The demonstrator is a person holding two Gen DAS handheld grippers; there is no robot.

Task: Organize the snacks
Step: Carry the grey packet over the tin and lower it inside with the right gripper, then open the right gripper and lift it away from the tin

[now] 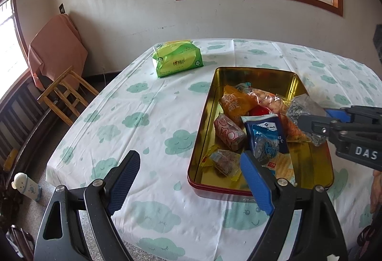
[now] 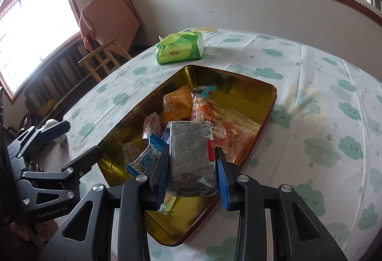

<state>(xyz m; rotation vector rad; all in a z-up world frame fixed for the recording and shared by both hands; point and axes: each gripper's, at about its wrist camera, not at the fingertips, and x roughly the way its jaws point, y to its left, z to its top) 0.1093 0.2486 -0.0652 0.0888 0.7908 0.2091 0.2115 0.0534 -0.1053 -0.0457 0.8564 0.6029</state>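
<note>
Your right gripper [image 2: 191, 163] is clamped on a clear packet of dark speckled snack [image 2: 191, 151], held over the near end of the gold tin w/ red outer wall [image 2: 269, 103], above the other snacks in it: orange packet [image 2: 177, 103], pink-wrapped bar [image 1: 229, 132], blue-white packets [image 1: 265, 139]. Your left gripper [image 1: 191, 180] is spread wide w/ nothing btwn its blue pads, hanging over the cloud-print tablecloth [image 1: 143, 117] at the tin's near-left corner. A green tissue pack [image 1: 177, 60] sits on the cloth beyond the tin, apart from it.
</note>
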